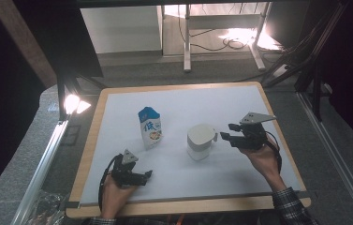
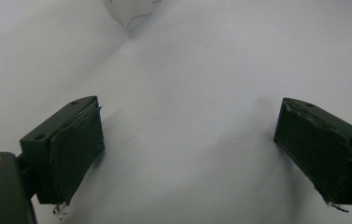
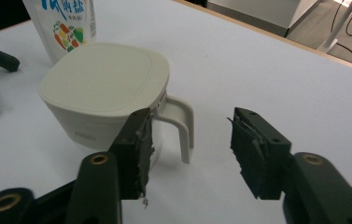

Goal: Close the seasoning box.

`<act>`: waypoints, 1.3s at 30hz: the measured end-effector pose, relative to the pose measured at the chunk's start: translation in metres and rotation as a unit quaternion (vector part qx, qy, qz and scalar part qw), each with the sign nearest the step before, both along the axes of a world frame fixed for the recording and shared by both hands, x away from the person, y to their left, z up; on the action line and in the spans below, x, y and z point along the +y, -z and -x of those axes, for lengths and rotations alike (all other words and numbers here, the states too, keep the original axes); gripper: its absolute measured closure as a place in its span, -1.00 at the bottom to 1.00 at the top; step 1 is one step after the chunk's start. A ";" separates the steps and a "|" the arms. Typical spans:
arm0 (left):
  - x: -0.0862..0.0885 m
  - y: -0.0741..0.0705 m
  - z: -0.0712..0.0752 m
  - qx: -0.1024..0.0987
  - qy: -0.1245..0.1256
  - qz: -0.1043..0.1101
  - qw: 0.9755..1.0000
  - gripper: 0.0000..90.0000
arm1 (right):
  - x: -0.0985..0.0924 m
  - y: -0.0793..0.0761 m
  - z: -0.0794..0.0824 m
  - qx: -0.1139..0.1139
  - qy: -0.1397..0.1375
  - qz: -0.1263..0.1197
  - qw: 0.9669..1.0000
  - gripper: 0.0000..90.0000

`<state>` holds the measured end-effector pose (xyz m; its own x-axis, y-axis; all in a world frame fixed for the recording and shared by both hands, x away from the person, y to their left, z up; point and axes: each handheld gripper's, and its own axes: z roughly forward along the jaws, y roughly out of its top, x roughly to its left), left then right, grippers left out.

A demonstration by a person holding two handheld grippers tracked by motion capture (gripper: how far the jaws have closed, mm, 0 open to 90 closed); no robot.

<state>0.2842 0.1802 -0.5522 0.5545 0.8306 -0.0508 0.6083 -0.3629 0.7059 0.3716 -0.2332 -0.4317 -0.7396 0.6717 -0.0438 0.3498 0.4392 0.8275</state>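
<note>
With the right gripper [image 3: 190, 149] spread and its jaws just short of the mug [image 3: 103, 91] handle at 12 o'clock, a careless move could tip the mug on the surface [image 3: 267, 70].

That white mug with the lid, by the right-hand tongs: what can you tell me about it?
The mug is a squat, off-white container with rounded corners that looks like matte plastic. A flat lid of the same colour sits closed on top, and a squared loop handle sticks out on the side facing the right tongs. It stands upright on the white table, near the middle, to the right of a blue and white pouch. Nothing grips it: the tongs' jaws are apart, with the handle just beyond them.
</note>
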 end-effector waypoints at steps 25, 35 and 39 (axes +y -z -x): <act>0.000 0.000 0.000 -0.001 -0.002 0.001 1.000 -0.82 | -0.023 0.022 0.028 0.007 0.021 0.038 0.999 -0.40; 0.000 0.000 0.000 0.000 0.000 0.000 1.000 -0.82 | -0.033 0.039 0.036 0.015 0.036 0.034 0.999 -0.51; 0.000 0.000 0.000 0.000 0.000 0.000 1.000 -0.82 | -0.036 0.046 0.037 0.019 0.037 0.036 0.998 -0.54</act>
<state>0.2840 0.1804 -0.5522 0.5537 0.8312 -0.0499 0.6079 -0.3626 0.7063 0.3341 -0.2691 -0.4774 -0.6898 0.7209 -0.0666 0.4142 0.4683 0.7805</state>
